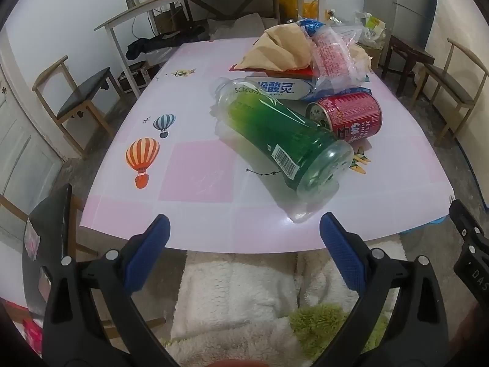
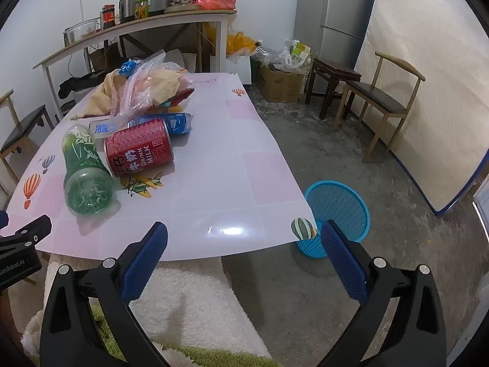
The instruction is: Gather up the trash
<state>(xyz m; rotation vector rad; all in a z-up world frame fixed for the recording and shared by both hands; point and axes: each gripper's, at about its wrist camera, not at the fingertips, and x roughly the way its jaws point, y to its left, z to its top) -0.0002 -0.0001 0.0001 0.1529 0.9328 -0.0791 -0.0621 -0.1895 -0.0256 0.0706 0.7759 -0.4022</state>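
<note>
A green plastic bottle [image 1: 284, 134] [image 2: 84, 168] lies on its side on the pink-and-white table [image 1: 198, 208] [image 2: 232, 165]. A red milk can [image 1: 347, 116] [image 2: 139, 150] lies beside it. Behind them sit a blue-and-white box [image 1: 278, 88] [image 2: 177, 122], a clear plastic bag [image 1: 336, 55] [image 2: 143, 88] and crumpled tan paper [image 1: 281, 50] [image 2: 105, 94]. My left gripper [image 1: 244, 227] is open at the table's near edge, short of the bottle's base. My right gripper [image 2: 244, 234] is open over the near edge, with nothing between its fingers. A blue mesh wastebasket [image 2: 336, 214] stands on the floor by the table's right corner.
Wooden chairs stand at the left [image 1: 82, 104] and right [image 2: 379, 101]. A long shelf table [image 2: 134, 30] with jars and a cooker lines the back wall, near a fridge [image 2: 339, 15] and a cardboard box [image 2: 279, 85]. A fluffy white garment [image 1: 238, 293] lies below the grippers.
</note>
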